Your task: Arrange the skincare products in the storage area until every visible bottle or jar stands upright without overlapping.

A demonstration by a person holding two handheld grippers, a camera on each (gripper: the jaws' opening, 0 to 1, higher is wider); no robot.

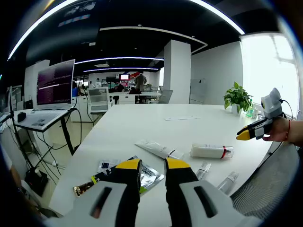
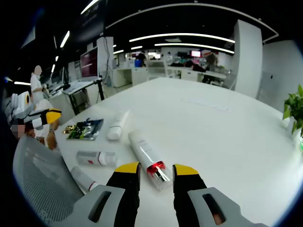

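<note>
The white spray bottle [image 2: 147, 156] is lying at lower centre on the white table [image 2: 213, 127], looking light, rigid and smooth. The right gripper [image 2: 151, 168] is gaping, empty, straddling its capped end; gripping the wider body seems safer. The left gripper [image 1: 153, 163] is hovering open, empty.

On a table [image 2: 227, 127], a bottle [image 2: 147, 156] lies on its side just beyond the right gripper [image 2: 156, 177], cap end nearest it. Left of the bottle lies a tube [image 2: 118, 125], and farther left a sachet [image 2: 86, 128]. Two small bottles [image 2: 94, 158] lie nearer, toward the table's near-left edge, beside a chair [image 2: 42, 179]. In the left gripper view, the sachet [image 1: 142, 176] sits just beyond the left gripper [image 1: 154, 177], the tube [image 1: 158, 149] behind it and the bottle [image 1: 211, 151] to its right. A plant [image 1: 238, 98] stands at the far right edge.
</note>
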